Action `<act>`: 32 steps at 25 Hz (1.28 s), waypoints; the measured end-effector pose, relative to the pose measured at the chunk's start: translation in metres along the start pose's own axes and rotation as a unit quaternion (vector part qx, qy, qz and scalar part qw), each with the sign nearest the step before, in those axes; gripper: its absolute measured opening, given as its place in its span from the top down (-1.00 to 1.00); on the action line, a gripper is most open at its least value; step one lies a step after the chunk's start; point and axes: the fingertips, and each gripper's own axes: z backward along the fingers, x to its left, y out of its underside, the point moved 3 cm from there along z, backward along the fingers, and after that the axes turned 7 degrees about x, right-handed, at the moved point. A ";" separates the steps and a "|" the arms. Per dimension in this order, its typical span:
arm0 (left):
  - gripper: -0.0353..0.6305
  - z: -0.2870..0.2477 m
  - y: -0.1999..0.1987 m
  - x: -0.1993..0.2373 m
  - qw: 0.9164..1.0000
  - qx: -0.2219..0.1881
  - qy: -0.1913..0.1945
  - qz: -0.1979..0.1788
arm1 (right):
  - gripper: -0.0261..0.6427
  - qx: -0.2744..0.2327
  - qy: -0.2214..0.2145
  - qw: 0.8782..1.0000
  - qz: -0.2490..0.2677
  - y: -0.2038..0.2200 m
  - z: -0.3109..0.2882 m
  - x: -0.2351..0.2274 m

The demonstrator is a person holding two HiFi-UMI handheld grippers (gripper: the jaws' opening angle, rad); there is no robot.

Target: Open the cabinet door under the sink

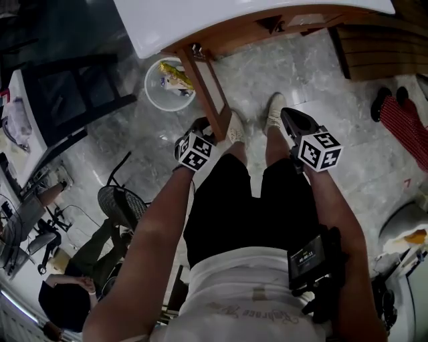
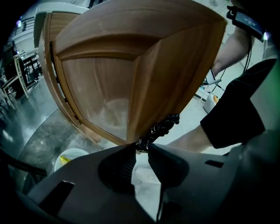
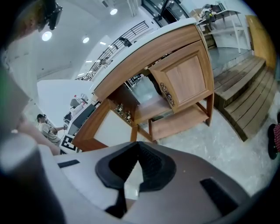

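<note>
Cabinet door [image 2: 109, 83]: swung well out from the cabinet under the white sink top [image 1: 200, 20]. It hangs from the cabinet's front edge, near the left end in the head view. Its free edge points at the person.
Left tongs [image 2: 141, 148]: grasping the dark curly handle [image 2: 159, 129] on the door's free edge. The two pads pinch the handle's lower end.
Right tongs [image 3: 137, 146]: clenched, pads together, with nothing between them. They are held out in front of the person, apart from the cabinet.
Inside the cabinet: a wooden shelf [image 3: 153, 107] shows through the gap in the right gripper view.
Other door [image 3: 186, 76]: it hangs nearer the right end of the cabinet's front edge. It looks partly swung out too and has its own dark handle. Nothing touches it.
Floor: grey stone. A white bucket [image 1: 148, 83] with something yellow in it stands just beside the open door. The person's shoes [image 1: 235, 127] are near the door's free edge.
Done so far: the door looks open wide, so the main job seems finished.
Left to do: probably only to let go of the handle and step the left tongs away.
</note>
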 end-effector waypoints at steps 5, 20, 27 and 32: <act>0.61 0.006 0.011 0.008 1.000 0.012 -0.018 -0.007 | 0.88 -0.005 0.008 1.000 0.004 -0.001 -0.002 0.010; 0.57 0.137 -0.006 -0.008 0.989 -0.101 -0.071 0.080 | 0.88 -0.038 0.057 0.997 0.018 -0.036 0.073 0.033; 0.85 0.207 -0.055 -0.009 0.976 -0.183 -0.065 0.099 | 0.88 -0.052 0.059 0.996 0.052 -0.064 0.106 0.079; 0.86 0.228 -0.095 -0.019 0.972 -0.210 -0.041 0.096 | 0.88 -0.070 0.049 0.993 0.082 -0.092 0.123 0.103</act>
